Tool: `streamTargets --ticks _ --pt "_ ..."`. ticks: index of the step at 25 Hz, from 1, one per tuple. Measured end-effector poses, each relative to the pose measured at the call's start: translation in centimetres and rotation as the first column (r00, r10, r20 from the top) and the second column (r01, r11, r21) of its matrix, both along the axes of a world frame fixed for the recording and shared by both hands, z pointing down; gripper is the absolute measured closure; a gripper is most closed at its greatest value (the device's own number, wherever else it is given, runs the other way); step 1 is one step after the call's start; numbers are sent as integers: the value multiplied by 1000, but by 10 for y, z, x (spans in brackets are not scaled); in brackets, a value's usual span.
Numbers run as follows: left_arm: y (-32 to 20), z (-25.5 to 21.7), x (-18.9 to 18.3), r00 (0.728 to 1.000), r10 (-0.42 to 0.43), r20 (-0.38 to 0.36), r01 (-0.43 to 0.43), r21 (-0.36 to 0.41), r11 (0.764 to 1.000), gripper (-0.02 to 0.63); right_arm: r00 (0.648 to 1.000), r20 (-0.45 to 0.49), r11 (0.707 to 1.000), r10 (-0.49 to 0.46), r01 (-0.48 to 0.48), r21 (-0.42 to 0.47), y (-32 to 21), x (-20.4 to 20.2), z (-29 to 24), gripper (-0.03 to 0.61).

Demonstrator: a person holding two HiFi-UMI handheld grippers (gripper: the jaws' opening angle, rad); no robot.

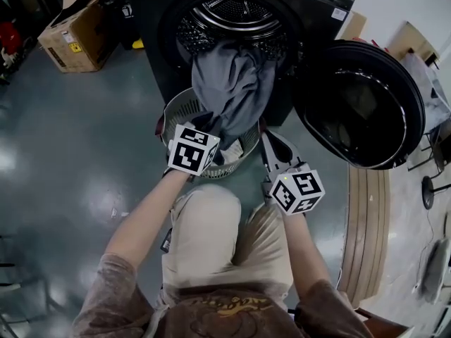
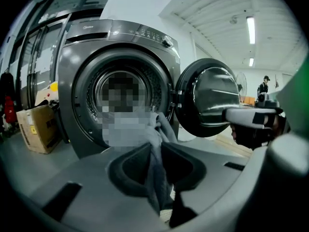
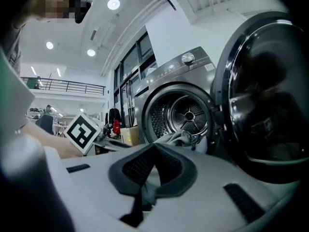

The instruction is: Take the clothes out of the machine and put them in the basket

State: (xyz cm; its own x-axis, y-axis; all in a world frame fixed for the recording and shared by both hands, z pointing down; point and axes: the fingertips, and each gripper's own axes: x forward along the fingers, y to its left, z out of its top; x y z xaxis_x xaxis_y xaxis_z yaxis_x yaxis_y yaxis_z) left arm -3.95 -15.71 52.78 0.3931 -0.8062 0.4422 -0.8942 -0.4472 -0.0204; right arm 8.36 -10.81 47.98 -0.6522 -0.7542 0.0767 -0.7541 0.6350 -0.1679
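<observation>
A grey garment [image 1: 232, 83] hangs out of the dark washing machine's drum [image 1: 236, 9] and down into the round mesh basket [image 1: 176, 108] on the floor below it. My left gripper [image 1: 201, 138] is over the basket, at the garment's lower end. In the left gripper view its jaws [image 2: 153, 146] are shut on a fold of the grey garment [image 2: 161, 129], which runs back to the drum. My right gripper [image 1: 271, 146] is beside the basket's right rim, pointing at the machine, jaws [image 3: 154, 148] shut. A bit of grey shows low between them; I cannot tell if it is cloth.
The machine's round door [image 1: 359, 104] stands swung open to the right, close to my right gripper. A cardboard box [image 1: 74, 37] sits left of the machine. Pale wooden boards [image 1: 366, 231] lie on the floor at the right. The person's knee [image 1: 204, 224] is just behind the basket.
</observation>
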Motion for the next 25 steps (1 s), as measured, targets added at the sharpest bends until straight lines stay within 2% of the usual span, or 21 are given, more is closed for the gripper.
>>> streamTargets --ticks 3,10,18,25 --pt "-11 -3 3 999 6 -32 -5 27 1000 425 1000 -3 1000 9 -9 -13 -2 0 5 581" --pt "-59 6 13 998 59 -5 -59 37 998 358 999 -3 999 44 -44 -26 -22 -4 11 581" --pt "-134 25 0 997 64 44 -66 45 997 309 996 -31 995 82 -84 -52 -58 -14 28 581" --pt "-204 22 -3 997 49 57 -54 105 993 206 994 -42 992 105 -108 -66 -86 -27 37 581"
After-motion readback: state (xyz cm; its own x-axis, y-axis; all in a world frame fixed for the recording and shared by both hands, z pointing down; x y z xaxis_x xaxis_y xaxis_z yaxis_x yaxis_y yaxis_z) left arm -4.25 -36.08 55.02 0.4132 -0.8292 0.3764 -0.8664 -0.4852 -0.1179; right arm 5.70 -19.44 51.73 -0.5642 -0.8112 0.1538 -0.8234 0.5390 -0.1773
